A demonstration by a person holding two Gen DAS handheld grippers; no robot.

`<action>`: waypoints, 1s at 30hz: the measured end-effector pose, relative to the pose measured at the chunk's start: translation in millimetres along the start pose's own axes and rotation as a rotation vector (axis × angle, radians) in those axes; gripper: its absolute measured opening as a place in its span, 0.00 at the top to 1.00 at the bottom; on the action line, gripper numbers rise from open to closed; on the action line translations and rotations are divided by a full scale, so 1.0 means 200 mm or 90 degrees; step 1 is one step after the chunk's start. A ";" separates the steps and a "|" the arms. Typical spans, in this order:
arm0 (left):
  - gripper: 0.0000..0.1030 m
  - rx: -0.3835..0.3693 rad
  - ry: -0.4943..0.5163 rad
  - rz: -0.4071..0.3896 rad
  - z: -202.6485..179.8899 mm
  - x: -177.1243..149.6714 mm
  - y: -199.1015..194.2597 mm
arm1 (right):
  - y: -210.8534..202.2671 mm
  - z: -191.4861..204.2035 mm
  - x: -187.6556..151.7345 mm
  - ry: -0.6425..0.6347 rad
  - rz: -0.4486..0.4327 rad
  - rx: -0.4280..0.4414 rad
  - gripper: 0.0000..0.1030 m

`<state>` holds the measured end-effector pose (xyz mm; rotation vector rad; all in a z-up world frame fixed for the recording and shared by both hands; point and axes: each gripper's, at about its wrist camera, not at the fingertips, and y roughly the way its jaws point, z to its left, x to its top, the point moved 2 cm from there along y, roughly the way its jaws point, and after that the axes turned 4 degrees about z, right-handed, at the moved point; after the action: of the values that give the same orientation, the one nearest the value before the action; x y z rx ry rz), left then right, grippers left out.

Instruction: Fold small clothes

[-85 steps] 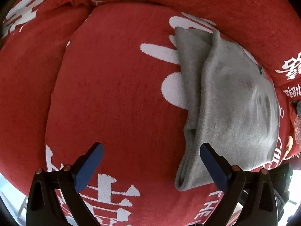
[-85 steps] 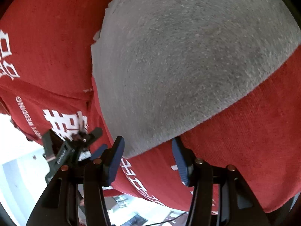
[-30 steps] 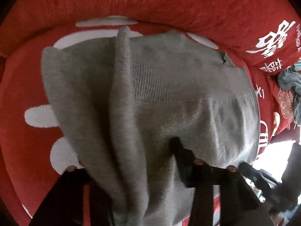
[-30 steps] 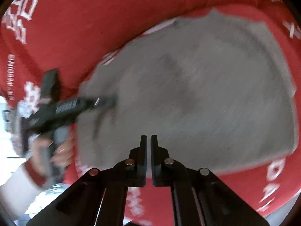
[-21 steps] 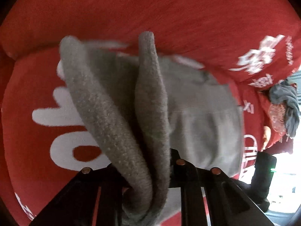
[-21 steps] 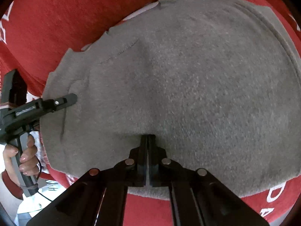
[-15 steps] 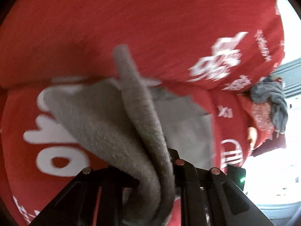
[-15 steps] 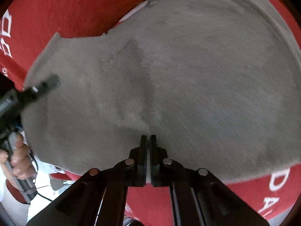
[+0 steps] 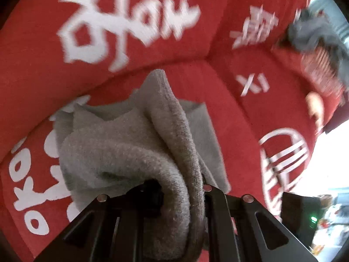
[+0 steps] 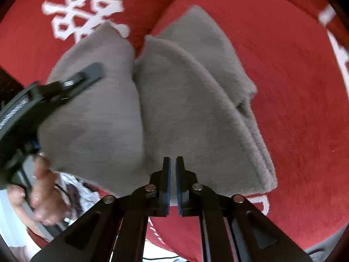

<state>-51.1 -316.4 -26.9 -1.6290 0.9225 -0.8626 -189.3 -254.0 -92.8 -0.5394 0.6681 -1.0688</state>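
- Left gripper (image 9: 181,187) clenched on thick fold of grey garment (image 9: 122,148), raised above red cover (image 9: 229,100).
- Right gripper (image 10: 171,170) pinching garment's near edge, fingers nearly together.
- Garment doubled over, drooping between both.

We see a red sofa cover (image 10: 294,109) with white characters; the grey garment (image 10: 174,100) lies partly on it.

"XI" legible on red cover (image 9: 253,83); big white characters blurred, unreadable.
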 end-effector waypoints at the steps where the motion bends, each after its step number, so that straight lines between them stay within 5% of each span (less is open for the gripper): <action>1: 0.84 0.017 0.006 0.005 -0.03 0.00 0.03 | 0.02 -0.04 0.00 0.016 0.005 0.014 0.93; 3: 0.81 0.057 0.031 0.003 -0.09 -0.02 0.05 | 0.03 -0.08 0.00 0.035 0.011 0.032 0.93; 5: 0.46 0.063 0.067 -0.006 -0.16 -0.04 0.04 | 0.04 -0.12 -0.01 0.050 0.016 0.046 0.93; 6: 0.39 0.053 0.095 -0.017 -0.21 -0.06 0.02 | 0.05 -0.13 -0.01 0.054 0.017 0.049 0.93; 10: 0.36 0.049 0.186 -0.050 -0.38 -0.07 -0.03 | 0.07 -0.19 -0.03 0.072 0.024 0.067 0.93; 14: 0.36 -0.009 0.194 -0.069 -0.44 -0.04 -0.11 | 0.04 -0.22 -0.01 0.072 0.026 0.069 0.93; 19: 0.36 -0.058 0.152 -0.089 -0.36 -0.07 -0.19 | -0.08 -0.31 0.06 0.082 0.021 0.083 0.93; 25: 0.34 -0.065 0.031 -0.057 0.03 -0.26 -0.20 | -0.14 -0.32 0.06 0.071 -0.001 0.092 0.92; 27: 0.15 -0.052 -0.029 -0.042 0.22 -0.34 -0.18 | -0.16 -0.31 0.01 0.049 0.003 0.082 0.85; 29: 0.14 -0.054 -0.081 -0.036 0.37 -0.42 -0.18 | -0.16 -0.30 -0.07 0.023 0.008 0.068 0.55; 30: 0.14 -0.058 -0.111 -0.022 0.46 -0.46 -0.17 | -0.16 -0.29 -0.10 0.011 0.011 0.068 0.50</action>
<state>-6.7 -189.7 -22.2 -1.7734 0.8236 -0.6977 -258.1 -252.7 -105.1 -0.4318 0.6265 -1.0868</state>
